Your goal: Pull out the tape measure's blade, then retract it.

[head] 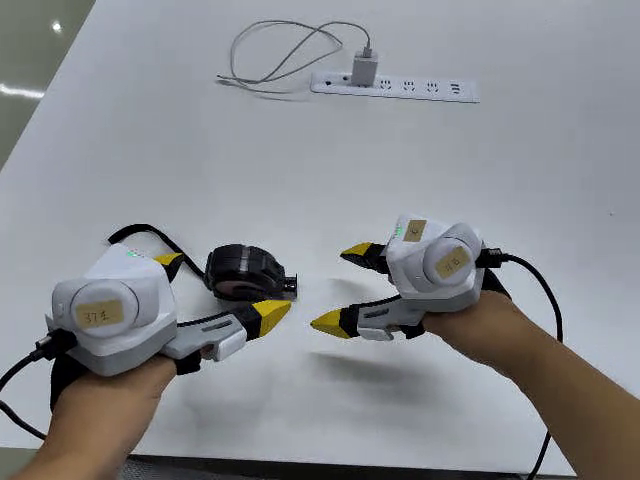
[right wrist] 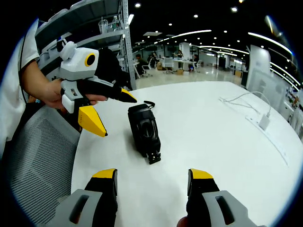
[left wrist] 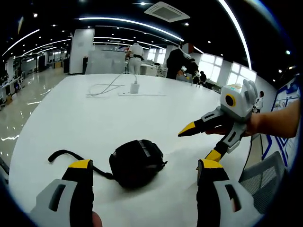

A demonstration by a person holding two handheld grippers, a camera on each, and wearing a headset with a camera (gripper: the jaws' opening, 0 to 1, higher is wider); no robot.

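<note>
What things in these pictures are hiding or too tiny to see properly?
- Blade's numbers: wound up inside the tape measure case, in all views.
- Strap: part of it slips behind the left gripper, head view.
- Any writing on the case: too dark and small to read, all views.
- The people far behind: small and blurry, left gripper view.

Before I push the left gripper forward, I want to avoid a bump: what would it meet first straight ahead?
The tape measure, lying just ahead in line with the gap between the left gripper's open jaws, though depth is uncertain.
</note>
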